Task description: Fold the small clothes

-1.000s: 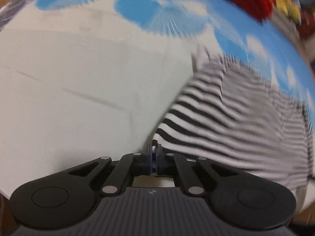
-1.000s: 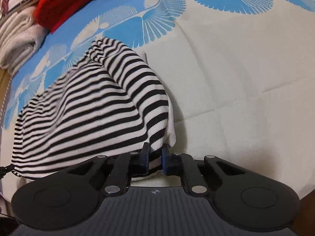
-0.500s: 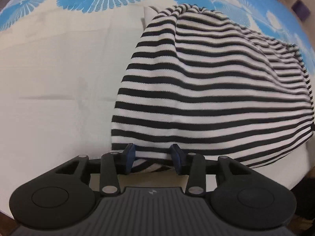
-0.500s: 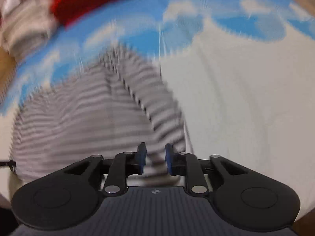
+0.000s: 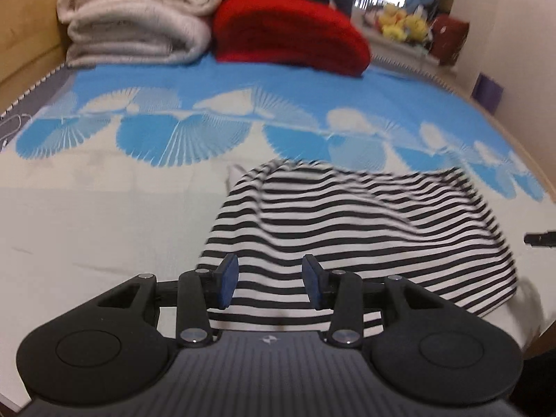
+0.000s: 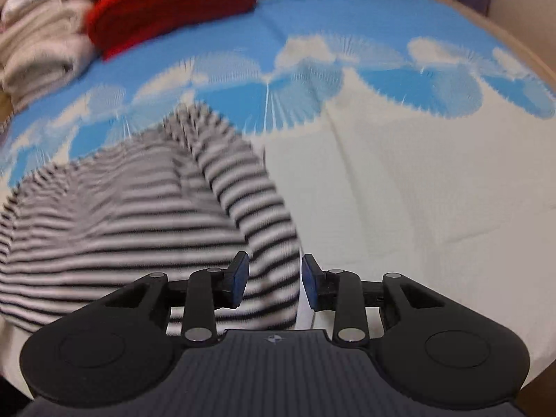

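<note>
Striped top (image 5: 347,229) is lying folded over on the near part of the bed (image 5: 87,208), and both the left gripper (image 5: 271,286) and right gripper (image 6: 274,281) have just let go, jaws apart with nothing pinched. Further back there's a red blanket (image 5: 288,31) and a cream one (image 5: 135,17) on its left.

Both cameras sit low behind their own fingers, looking down across the bed (image 5: 104,208); both views share the striped cloth (image 5: 347,222), near, and the red blanket (image 6: 166,7) far behind.
</note>
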Action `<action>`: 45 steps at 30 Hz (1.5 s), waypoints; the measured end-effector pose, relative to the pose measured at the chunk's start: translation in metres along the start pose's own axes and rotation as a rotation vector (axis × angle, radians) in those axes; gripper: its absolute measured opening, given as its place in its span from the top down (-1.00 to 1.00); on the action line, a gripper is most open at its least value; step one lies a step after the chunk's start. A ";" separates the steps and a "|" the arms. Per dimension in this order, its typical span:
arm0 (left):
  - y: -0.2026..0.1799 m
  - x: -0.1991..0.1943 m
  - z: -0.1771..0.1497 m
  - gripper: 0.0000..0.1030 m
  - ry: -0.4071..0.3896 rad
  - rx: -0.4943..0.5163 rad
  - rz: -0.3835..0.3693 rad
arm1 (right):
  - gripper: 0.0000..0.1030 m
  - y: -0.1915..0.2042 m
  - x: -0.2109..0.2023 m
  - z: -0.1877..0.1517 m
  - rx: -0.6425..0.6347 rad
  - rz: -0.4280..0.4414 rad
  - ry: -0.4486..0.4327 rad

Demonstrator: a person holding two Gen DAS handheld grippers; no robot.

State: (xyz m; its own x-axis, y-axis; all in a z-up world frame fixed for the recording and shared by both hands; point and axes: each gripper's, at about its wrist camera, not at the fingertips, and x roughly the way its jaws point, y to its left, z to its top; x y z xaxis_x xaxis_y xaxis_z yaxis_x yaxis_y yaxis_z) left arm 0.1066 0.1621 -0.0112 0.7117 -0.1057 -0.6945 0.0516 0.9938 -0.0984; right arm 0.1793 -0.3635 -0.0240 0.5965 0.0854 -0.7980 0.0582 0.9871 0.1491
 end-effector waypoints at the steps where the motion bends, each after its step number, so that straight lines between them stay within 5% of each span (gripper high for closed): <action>1: -0.006 -0.005 -0.004 0.13 -0.008 0.000 0.003 | 0.32 0.000 -0.009 0.002 -0.003 -0.002 -0.046; 5: -0.016 -0.010 -0.023 0.16 -0.003 -0.026 0.022 | 0.32 0.004 -0.047 0.005 -0.029 -0.015 -0.211; 9: -0.008 -0.006 -0.040 0.52 0.035 -0.088 0.011 | 0.29 0.007 -0.084 -0.004 0.006 0.030 -0.321; 17: 0.024 0.013 -0.050 0.53 0.109 -0.276 -0.029 | 0.25 0.011 -0.084 -0.016 0.014 0.035 -0.291; 25: 0.058 0.038 -0.069 -0.20 0.271 -0.565 -0.069 | 0.25 0.006 -0.073 -0.022 0.017 0.008 -0.257; 36: 0.093 0.056 -0.086 -0.27 0.277 -0.846 -0.073 | 0.25 0.013 -0.073 -0.024 -0.003 0.015 -0.257; 45: 0.094 0.072 -0.081 -0.29 0.209 -0.904 -0.057 | 0.25 0.018 -0.067 -0.026 -0.020 -0.008 -0.241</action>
State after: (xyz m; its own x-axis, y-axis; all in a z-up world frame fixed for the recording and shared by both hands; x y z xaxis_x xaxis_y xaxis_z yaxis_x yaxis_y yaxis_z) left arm 0.1065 0.2451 -0.1283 0.5799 -0.2452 -0.7769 -0.5452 0.5919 -0.5937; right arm 0.1192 -0.3479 0.0173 0.7700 0.0447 -0.6365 0.0497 0.9903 0.1296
